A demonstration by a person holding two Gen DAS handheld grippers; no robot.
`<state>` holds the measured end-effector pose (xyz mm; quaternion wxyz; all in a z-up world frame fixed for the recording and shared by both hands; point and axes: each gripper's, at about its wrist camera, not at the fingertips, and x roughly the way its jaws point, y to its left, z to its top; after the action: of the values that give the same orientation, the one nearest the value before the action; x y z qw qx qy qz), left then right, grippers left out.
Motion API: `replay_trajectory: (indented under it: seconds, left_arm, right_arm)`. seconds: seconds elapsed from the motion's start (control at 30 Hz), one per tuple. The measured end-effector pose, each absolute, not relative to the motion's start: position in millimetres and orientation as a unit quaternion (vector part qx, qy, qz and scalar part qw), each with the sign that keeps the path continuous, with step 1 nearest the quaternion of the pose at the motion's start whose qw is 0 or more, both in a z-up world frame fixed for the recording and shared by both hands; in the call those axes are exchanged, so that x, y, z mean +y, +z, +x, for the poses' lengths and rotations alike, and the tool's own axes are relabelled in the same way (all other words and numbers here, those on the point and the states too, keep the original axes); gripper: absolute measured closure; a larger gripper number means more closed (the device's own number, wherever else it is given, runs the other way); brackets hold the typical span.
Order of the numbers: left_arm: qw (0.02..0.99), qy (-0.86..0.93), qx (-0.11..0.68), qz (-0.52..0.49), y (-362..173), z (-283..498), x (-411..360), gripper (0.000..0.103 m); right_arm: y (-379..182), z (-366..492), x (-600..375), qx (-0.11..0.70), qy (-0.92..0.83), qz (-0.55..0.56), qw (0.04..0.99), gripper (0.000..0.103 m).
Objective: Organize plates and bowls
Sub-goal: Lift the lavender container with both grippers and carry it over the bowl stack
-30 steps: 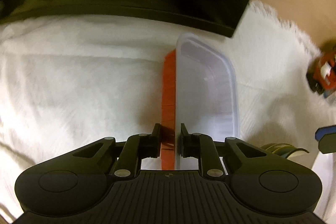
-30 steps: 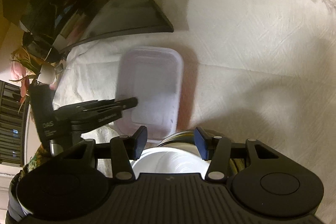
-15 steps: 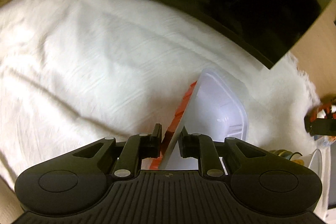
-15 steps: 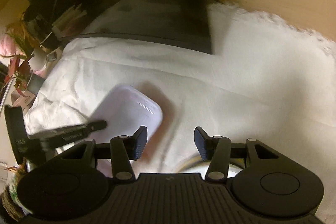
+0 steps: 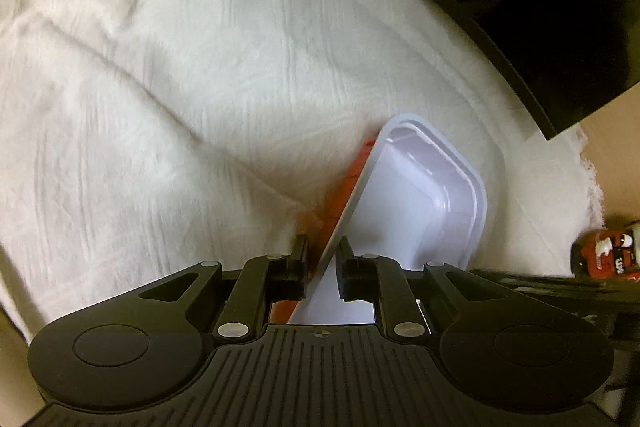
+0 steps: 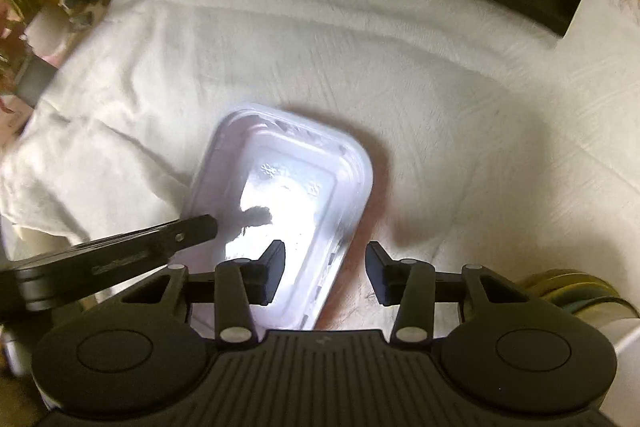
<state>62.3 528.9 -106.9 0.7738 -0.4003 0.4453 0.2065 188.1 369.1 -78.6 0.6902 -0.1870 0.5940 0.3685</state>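
Left gripper [image 5: 322, 265] clamps the rim of a white plastic tray [image 5: 420, 203], tilted over the cloth.

The right gripper [image 6: 325, 273] straddles the tray's other long edge, jaws closing but not yet touching, seemingly to steady it. Orange shows beneath the tray. Beyond, a rumpled white tablecloth [image 5: 160, 75] covers the table; a black panel [image 5: 540, 7] stands at the far edge.
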Motion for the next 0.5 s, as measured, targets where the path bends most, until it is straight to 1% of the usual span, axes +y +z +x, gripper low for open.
replay_trajectory:
  seconds: [0.03,0.07,0.17,0.27,0.5]
  left_arm:
    - [0.774,0.21,0.449,-0.394,-105.7,62.1,527.0,0.087]
    - [0.775,0.212,0.45,-0.39,-103.3,61.6,525.1,0.087]
    - [0.785,0.213,0.448,-0.371,-88.2,57.7,516.9,0.087]
    - [0.807,0.201,0.426,-0.356,-59.2,54.6,504.7,0.086]
    - [0.849,0.148,0.377,-0.34,13.3,70.9,470.9,0.085]
  right_arm:
    - [-84.8,187.9,369.0,0.607,0.37,-0.181,0.68,0.069]
    - [-88.9,187.7,367.0,0.617,0.368,-0.175,0.673,0.07]
    - [-86.4,186.4,356.4,0.618,0.38,-0.158,0.67,0.075]
    - [-72.7,186.8,336.1,0.619,0.396,-0.126,0.666,0.075]
    - [1.9,184.3,269.6,0.549,0.423,-0.052,0.719,0.075]
